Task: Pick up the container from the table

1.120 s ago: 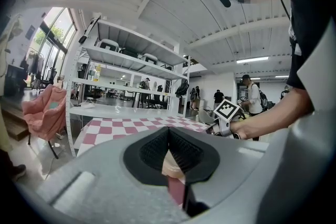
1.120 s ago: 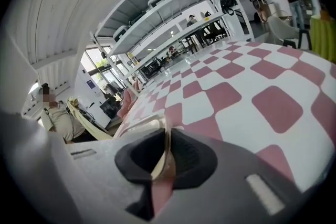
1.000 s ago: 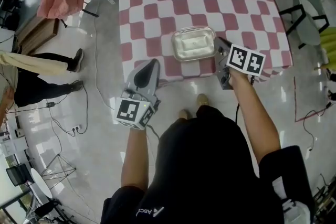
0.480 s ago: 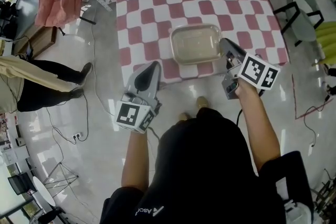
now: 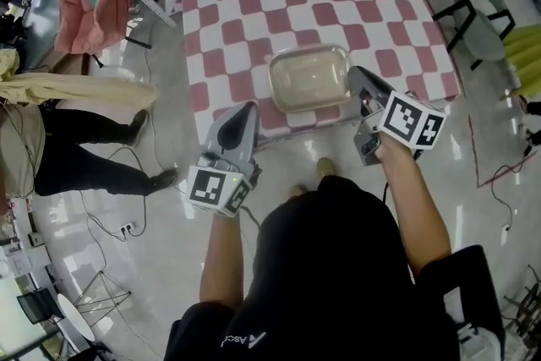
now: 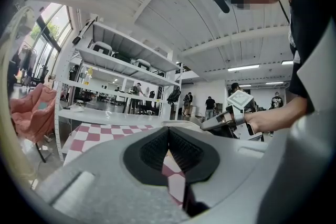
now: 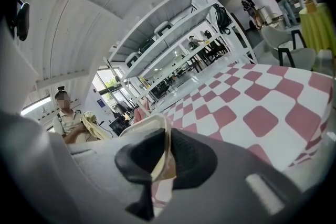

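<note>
1. Raised since a second ago, the right gripper [image 5: 353,81] has come up with the container [image 5: 309,78], which now shows larger in the head view. A bystander [image 5: 68,139] at the left has stepped further in.
2. One container: a pale, translucent rounded rectangle. Its long axis runs roughly left to right across the head view, broad face up. It hangs over the near edge of the checked table [image 5: 254,4].
3. The right gripper pinches the container's short right end. In the right gripper view the thin rim stands upright between the two dark pads.
4. The left gripper [image 5: 240,111] has its jaws pressed together with nothing between them. It is held off the table's near left corner, well apart from the container.
5. Readable writing: white letters "Asc", cut off, on the person's black shirt [image 5: 241,341]. Each gripper's cube carries black-and-white square markers, no words.
6. Count: two grippers, one table.
</note>
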Demonstrator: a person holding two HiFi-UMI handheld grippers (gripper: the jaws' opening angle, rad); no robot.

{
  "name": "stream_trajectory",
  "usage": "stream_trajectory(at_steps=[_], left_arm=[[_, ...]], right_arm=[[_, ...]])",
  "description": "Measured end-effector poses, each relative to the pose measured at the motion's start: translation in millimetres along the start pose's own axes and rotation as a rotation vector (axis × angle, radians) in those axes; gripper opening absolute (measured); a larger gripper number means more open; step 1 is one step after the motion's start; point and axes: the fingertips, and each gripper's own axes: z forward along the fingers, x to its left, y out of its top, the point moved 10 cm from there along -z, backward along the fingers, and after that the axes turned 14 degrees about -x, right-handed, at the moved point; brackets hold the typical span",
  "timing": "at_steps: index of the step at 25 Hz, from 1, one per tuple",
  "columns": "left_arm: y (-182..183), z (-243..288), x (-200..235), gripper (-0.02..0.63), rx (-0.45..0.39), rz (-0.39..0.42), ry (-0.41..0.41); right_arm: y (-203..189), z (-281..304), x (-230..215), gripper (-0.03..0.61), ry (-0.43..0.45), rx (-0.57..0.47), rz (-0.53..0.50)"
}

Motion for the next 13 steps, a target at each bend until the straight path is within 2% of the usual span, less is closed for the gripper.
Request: stream_trajectory(at_steps=[13], left_arm=[[5, -7, -9, 0.011, -0.009, -0.007, 0.011]], right_arm=[[3, -13, 3, 0.037, 0.001, -0.007, 0.007]])
